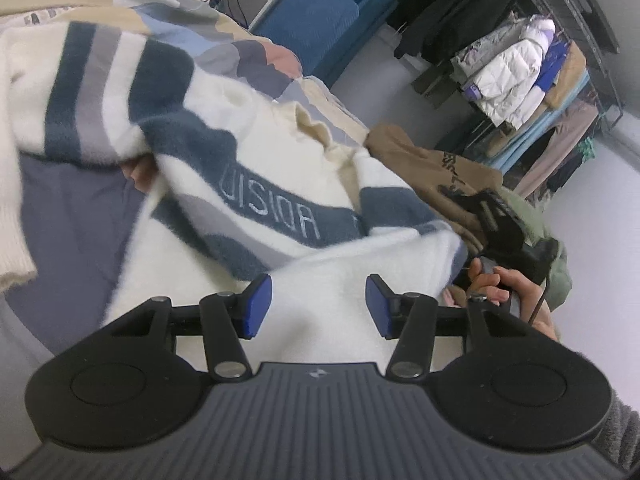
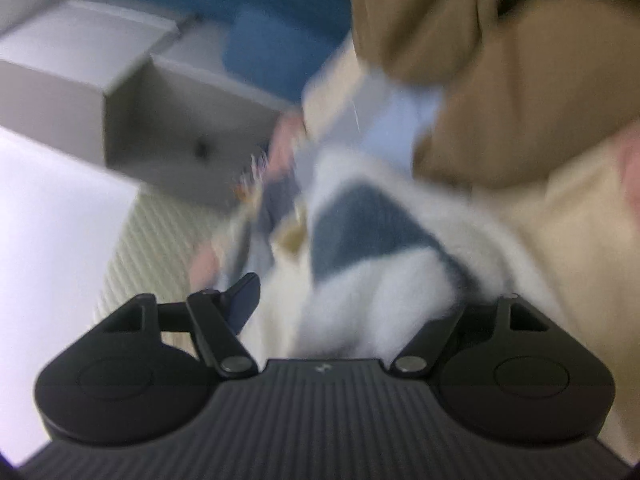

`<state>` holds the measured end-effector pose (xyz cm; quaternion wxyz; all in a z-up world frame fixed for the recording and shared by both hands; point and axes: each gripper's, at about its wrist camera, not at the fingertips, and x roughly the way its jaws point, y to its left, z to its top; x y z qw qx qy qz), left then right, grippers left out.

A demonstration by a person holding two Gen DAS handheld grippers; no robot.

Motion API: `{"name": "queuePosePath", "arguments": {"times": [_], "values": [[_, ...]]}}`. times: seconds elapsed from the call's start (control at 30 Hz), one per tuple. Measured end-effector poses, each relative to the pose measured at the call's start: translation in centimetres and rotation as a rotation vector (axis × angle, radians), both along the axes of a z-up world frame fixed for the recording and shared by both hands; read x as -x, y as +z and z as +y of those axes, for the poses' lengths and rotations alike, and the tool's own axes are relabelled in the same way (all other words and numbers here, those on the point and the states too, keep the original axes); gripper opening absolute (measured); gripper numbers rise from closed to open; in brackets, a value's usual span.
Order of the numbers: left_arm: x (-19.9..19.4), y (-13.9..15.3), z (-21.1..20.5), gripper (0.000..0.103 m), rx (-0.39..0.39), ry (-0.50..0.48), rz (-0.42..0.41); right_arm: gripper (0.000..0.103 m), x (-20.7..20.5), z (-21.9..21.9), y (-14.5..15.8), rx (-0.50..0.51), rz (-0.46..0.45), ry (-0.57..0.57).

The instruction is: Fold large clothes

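Nearest the left wrist lens: left gripper point(image 1: 319, 305), blue pads roughly half apart, white fleece of the striped sweater point(image 1: 248, 184) between them but not pinched. Sweater lies rumpled across a patchwork quilt point(image 1: 240, 46) and grey sheet point(image 1: 76, 208). Tan garment point(image 1: 436, 164) lies right of it. Right gripper point(image 2: 352, 300): view blurred, jaws wide, sweater cloth bunched between; grip cannot be told. Clothes rack point(image 1: 532, 64) stands far right.
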<state>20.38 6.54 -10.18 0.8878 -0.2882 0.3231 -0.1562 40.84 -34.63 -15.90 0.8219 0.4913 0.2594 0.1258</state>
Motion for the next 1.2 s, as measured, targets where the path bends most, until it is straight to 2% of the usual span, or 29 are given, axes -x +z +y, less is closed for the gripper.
{"name": "queuePosePath", "arguments": {"times": [0.07, 0.13, 0.23, 0.3, 0.4, 0.5, 0.6, 0.7, 0.77, 0.93, 1.03, 1.13, 1.2], "values": [[-0.3, -0.2, -0.2, 0.059, 0.007, -0.011, 0.003, 0.076, 0.3, -1.6, 0.6, -0.025, -0.069, -0.048], [-0.5, -0.4, -0.7, 0.059, -0.002, -0.029, 0.007, 0.076, 0.3, -3.5, 0.2, -0.059, -0.101, -0.089], [-0.6, -0.7, -1.4, 0.059, -0.03, -0.049, 0.016, 0.075, 0.3, -6.1, -1.4, -0.09, -0.073, -0.143], [-0.6, -0.9, -1.7, 0.059, -0.043, -0.054, 0.021, 0.068, 0.3, -7.5, -2.8, -0.113, -0.05, -0.171], [-0.7, -1.0, -2.0, 0.059, -0.081, -0.048, 0.023, 0.066, -0.1, -8.0, -3.9, -0.091, -0.073, -0.149], [-0.8, -1.2, -1.9, 0.06, -0.104, -0.042, 0.03, 0.066, 0.2, -7.6, -3.5, -0.064, -0.075, -0.142], [-0.9, -1.6, -1.9, 0.062, -0.109, -0.038, 0.053, 0.066, 0.1, -6.9, -2.5, 0.018, -0.043, -0.099], [-1.2, -2.1, -2.3, 0.062, -0.096, -0.04, 0.075, 0.066, 0.5, -5.6, -0.7, 0.179, -0.007, -0.046], [-1.2, -2.1, -2.6, 0.062, -0.095, -0.045, 0.081, 0.07, 1.1, -4.5, 0.6, 0.278, 0.015, -0.03], [-0.9, -1.9, -3.4, 0.062, -0.126, -0.061, 0.076, 0.07, 3.3, -3.0, 3.4, 0.434, 0.009, -0.034], [-0.8, -2.0, -3.7, 0.062, -0.175, -0.059, 0.088, 0.07, 4.6, -2.5, 4.9, 0.506, 0.001, -0.067], [-0.9, -2.3, -3.7, 0.063, -0.197, -0.052, 0.108, 0.07, 5.3, -1.6, 6.0, 0.564, -0.048, -0.098], [-1.1, -2.6, -3.5, 0.064, -0.188, -0.045, 0.12, 0.07, 5.3, -0.6, 6.5, 0.598, -0.084, -0.072]]}}
